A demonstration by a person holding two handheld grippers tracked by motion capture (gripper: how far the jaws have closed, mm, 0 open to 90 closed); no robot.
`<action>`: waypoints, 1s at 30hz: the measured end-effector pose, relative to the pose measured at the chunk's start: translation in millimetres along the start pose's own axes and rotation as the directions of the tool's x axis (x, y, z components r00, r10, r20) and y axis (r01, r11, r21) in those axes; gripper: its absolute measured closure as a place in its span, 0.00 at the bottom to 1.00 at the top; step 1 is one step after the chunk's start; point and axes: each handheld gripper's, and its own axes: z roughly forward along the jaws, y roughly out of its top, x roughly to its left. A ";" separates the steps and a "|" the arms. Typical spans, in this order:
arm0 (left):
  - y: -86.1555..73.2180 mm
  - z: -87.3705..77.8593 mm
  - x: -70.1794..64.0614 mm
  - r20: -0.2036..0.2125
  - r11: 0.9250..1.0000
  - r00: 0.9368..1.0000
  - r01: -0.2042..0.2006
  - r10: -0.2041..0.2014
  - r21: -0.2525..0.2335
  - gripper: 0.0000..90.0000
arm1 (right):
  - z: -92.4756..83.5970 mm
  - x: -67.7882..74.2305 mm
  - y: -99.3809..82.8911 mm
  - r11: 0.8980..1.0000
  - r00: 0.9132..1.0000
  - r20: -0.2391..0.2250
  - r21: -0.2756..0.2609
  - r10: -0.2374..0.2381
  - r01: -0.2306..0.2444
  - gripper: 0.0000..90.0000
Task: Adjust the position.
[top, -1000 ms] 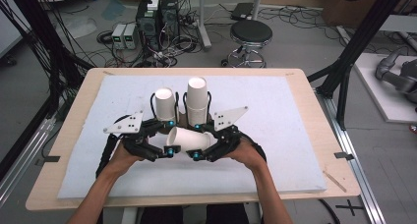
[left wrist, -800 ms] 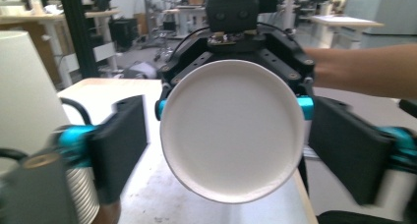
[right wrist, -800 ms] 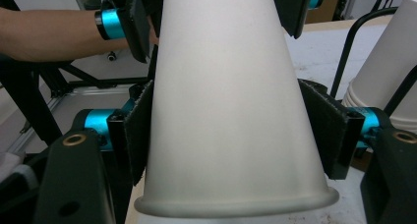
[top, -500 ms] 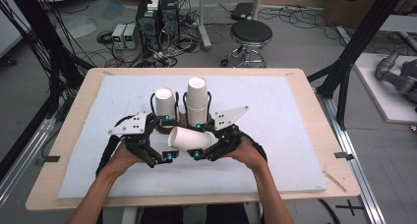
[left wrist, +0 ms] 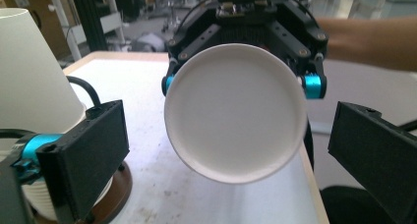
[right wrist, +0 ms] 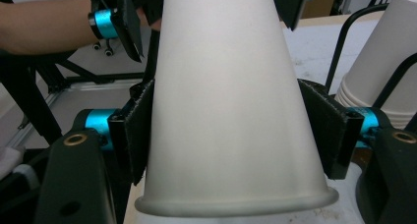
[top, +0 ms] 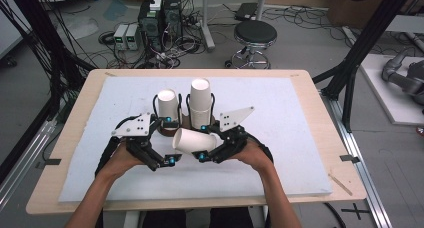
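A white paper cup (top: pixel 196 140) lies on its side above the near middle of the white-covered counter (top: pixel 300 138), held off the surface between the person's two hands. The right tool (top: pixel 210 150) has hold of it: in the right gripper view its two black pads (right wrist: pixel 135 130) press on opposite sides of the cup's wall near the rolled rim, the rim toward that camera and the closed base pointing away — toward the left tool (top: pixel 167 140).

The left tool's jaws stand wide apart and grip nothing, having just swung open. In the left gripper view the cup's round base (left wrist: pixel 236 113) faces the camera, floating between and beyond the two spread pads (left wrist: pixel 86 162) without touching either; the right tool sits right behind it, clamped around the cup.

Just beyond the held cup, toward the far side of the counter, stand two stacks of upside-down cups in black wire holders on a brown base (top: pixel 164 132) — a shorter stack (top: pixel 167 105) on the left and a taller stack (top: pixel 200 100) on the right. The left tool's upper jaw lies close beside the shorter stack.
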 end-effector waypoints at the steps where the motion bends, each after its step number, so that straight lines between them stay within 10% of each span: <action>1: 4.4 -2.1 -1.5 -0.005 0.999 1.000 -0.011 0.011 0.037 0.02 | -1.0 -0.3 0.9 1.000 1.000 0.002 0.012 -0.002 0.002 0.33; 4: 9.0 -3.4 -2.6 -0.011 0.996 1.000 -0.018 0.020 0.084 0.02 | -3.2 -0.8 4.4 0.999 1.000 0.010 0.040 -0.008 0.007 0.33; 10: 27.2 -5.3 0.0 -0.009 0.953 1.000 -0.010 0.013 0.302 0.02 | -4.6 -0.2 14.1 0.992 1.000 0.016 0.125 -0.025 0.022 0.33; 16: 36.8 -2.7 -0.3 0.011 0.911 1.000 -0.016 0.012 0.413 0.02 | -3.8 0.5 18.1 0.979 0.999 0.022 0.199 -0.037 0.032 0.33; 18: 39.9 -1.3 0.5 0.024 0.887 1.000 -0.028 0.019 0.461 0.02 | -2.8 0.8 19.9 0.974 0.999 0.023 0.223 -0.042 0.036 0.33; 27: 50.0 11.3 1.3 0.062 0.729 0.998 -0.062 0.027 0.681 0.02 | 2.0 4.9 28.7 0.928 0.997 0.026 0.369 -0.075 0.060 0.33; 30: 52.4 14.6 0.9 0.073 0.697 0.997 -0.075 0.033 0.713 0.02 | 2.9 5.4 29.8 0.919 0.997 0.022 0.388 -0.079 0.064 0.33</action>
